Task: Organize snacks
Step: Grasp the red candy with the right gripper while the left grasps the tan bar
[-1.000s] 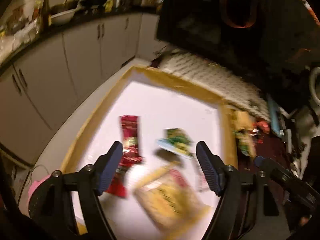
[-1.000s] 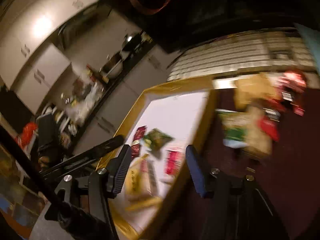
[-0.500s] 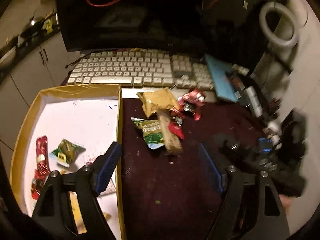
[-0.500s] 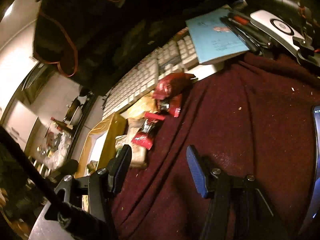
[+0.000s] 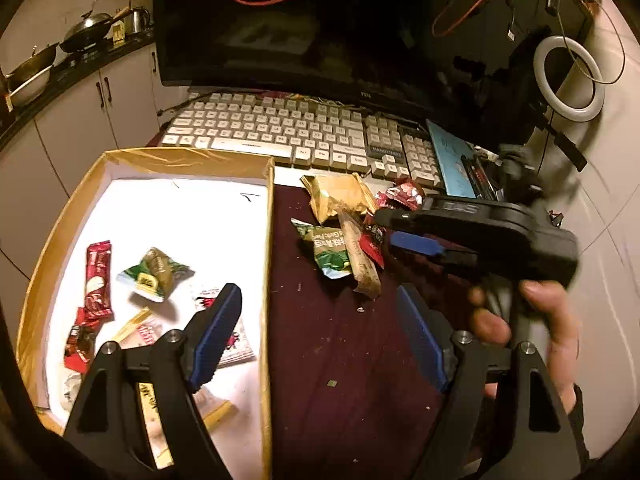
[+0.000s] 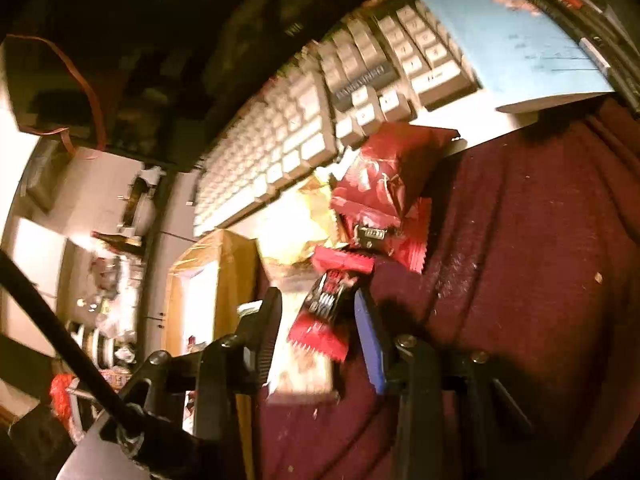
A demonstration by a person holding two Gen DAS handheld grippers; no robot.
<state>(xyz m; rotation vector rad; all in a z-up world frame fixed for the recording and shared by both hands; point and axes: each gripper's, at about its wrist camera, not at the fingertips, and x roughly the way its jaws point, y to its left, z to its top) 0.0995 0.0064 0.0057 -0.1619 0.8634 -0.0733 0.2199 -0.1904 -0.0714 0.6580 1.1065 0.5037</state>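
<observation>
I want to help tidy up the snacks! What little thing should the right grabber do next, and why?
Probably finish squeezing shut on the small red packet. The right gripper is closing with that packet between its fingers, atop the snack pile on the dark red cloth. Other snacks already lie in the box beside it, so it likely goes there next.

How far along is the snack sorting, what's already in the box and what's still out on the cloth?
Partly done. Several packets already lie in the cardboard box, among them a red stick and a green packet. In hand: the right gripper is closing around a small red packet in the pile on the maroon cloth. Left: a gold packet, green packet and tan bar. The left gripper is open, empty.
</observation>
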